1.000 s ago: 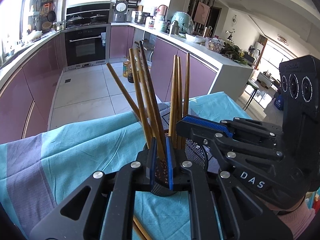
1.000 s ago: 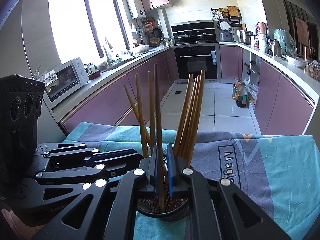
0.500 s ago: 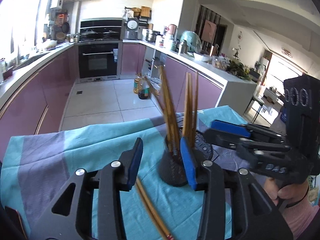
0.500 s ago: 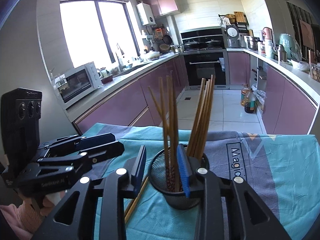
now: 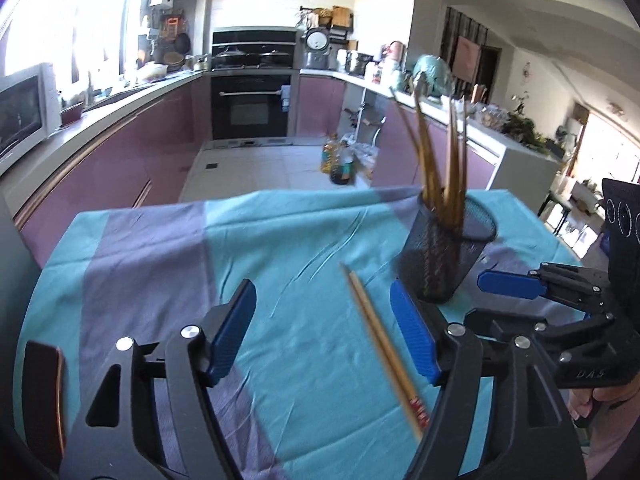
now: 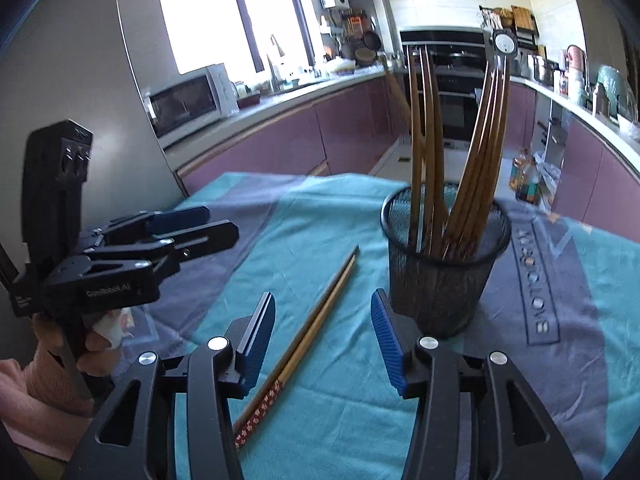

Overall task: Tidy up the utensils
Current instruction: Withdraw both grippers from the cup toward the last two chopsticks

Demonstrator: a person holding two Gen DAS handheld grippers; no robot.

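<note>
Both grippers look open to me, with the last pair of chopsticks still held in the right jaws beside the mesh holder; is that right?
Not quite: the right gripper holds nothing. The right wrist view shows the pair of chopsticks lying loose on the tablecloth between its open jaws. The rest stands: the left gripper is open too, and the pair lies beside the mesh holder.

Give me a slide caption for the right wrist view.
Open right gripper above a chopstick pair lying beside the mesh holder.

A black wire-mesh holder is seen at 1 o'clock, apparently metal. Smooth wooden chopsticks are laid on matt, creased cloth. Ribbed blue pads are fitted.
</note>
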